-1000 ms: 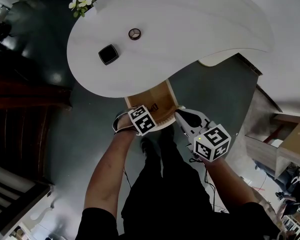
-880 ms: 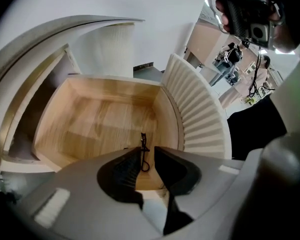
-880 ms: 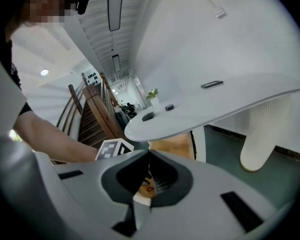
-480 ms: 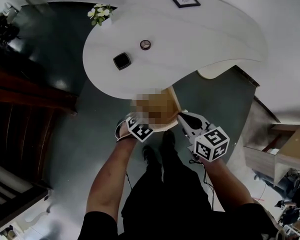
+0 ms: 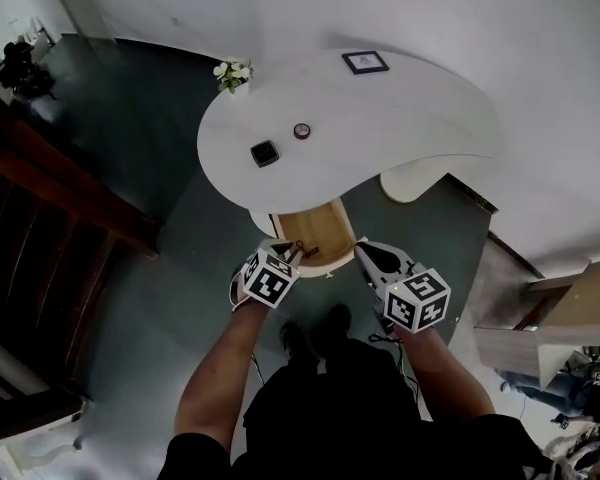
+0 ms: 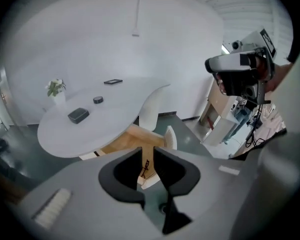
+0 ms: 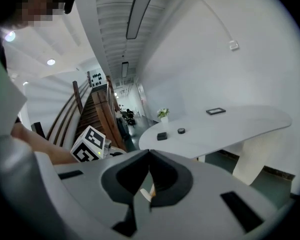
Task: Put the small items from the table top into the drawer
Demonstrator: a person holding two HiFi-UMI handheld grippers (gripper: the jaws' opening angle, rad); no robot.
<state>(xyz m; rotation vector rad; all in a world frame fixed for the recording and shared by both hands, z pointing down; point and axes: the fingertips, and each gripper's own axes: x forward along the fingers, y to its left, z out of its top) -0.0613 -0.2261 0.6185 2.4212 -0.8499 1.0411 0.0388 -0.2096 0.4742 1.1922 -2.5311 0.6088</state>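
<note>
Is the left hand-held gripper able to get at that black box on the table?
Probably, with a forward stretch. The left hand-held gripper sits at the front of the open drawer, and nothing stands between it and the black box.

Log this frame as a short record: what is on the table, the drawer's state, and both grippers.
table: white curved top
on table: black square item; small round item; flower vase; picture frame
drawer: open, under the table's near edge
in drawer: small dark item, too small to identify
left gripper: jaws slightly apart, nothing between them, near the drawer's front edge
right gripper: jaws together, holding nothing, beside the drawer front
</note>
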